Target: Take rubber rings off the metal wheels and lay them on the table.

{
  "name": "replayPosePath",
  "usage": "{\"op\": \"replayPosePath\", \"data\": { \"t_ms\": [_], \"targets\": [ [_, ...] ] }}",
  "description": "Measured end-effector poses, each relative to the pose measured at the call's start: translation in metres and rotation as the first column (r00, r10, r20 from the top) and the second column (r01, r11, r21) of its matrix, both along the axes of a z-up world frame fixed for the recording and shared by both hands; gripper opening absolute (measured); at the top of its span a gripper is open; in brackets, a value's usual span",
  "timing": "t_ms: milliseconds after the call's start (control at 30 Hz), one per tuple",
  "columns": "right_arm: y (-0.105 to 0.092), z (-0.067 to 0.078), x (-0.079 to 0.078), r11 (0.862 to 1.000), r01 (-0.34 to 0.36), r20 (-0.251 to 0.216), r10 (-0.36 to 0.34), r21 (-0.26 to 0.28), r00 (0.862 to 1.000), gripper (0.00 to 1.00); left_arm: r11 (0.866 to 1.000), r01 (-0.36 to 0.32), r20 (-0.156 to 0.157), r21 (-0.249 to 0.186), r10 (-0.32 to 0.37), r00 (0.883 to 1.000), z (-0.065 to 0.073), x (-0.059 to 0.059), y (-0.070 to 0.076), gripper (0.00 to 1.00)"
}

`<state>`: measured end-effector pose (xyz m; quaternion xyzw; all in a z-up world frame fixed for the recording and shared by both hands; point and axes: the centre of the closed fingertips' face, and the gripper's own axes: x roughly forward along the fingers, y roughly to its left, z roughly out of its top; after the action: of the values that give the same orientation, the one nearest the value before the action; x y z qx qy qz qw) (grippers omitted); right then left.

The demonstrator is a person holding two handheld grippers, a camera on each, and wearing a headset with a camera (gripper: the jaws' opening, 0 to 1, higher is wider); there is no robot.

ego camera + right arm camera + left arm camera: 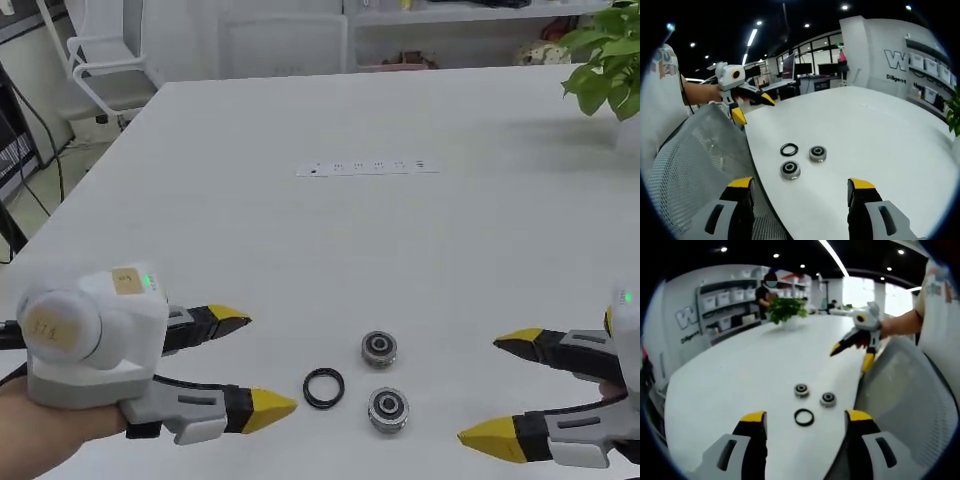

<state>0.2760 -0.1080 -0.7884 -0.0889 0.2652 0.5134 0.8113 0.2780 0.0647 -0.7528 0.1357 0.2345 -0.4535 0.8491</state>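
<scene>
Over the front of the tabletop the left claw is spread wide w/ nothing between its jaws, yellow tips aimed inward. Opposite it the right claw is spread too, also empty, tips aimed back at the left one.

Between them, all flat on the tabletop:
- rubber ring – black, loose, touching neither claw nor wheel
- near wheel – just right of the ring, small gap
- far wheel – just behind the near one, apart from it

Too small to tell if either wheel still wears a ring.

In the left gripper view the ring sits btwn that claw's own tips, wheels beyond. In the right gripper view the wheels come first, ring past them.

Further back there's a socket strip mid-tabletop and a plant at the far right corner.
</scene>
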Motion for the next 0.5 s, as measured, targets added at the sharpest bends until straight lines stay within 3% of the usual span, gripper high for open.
{"op": "replayPosePath", "data": {
  "t_ms": [300, 500],
  "targets": [
    [-0.0041, -0.0001, 0.001, 1.0, 0.004, 0.004, -0.004, -0.016, 1.0, 0.76, 1.0, -0.012, -0.015, -0.023, 0.011, 1.0, 0.0011, -0.0045, 0.0016, 0.64],
    [-0.0034, 0.0022, 0.0021, 1.0, 0.01, 0.008, -0.01, -0.011, 1.0, 0.76, 1.0, -0.006, -0.017, -0.015, 0.005, 1.0, 0.0002, -0.0073, 0.002, 0.64]
  ]
}}
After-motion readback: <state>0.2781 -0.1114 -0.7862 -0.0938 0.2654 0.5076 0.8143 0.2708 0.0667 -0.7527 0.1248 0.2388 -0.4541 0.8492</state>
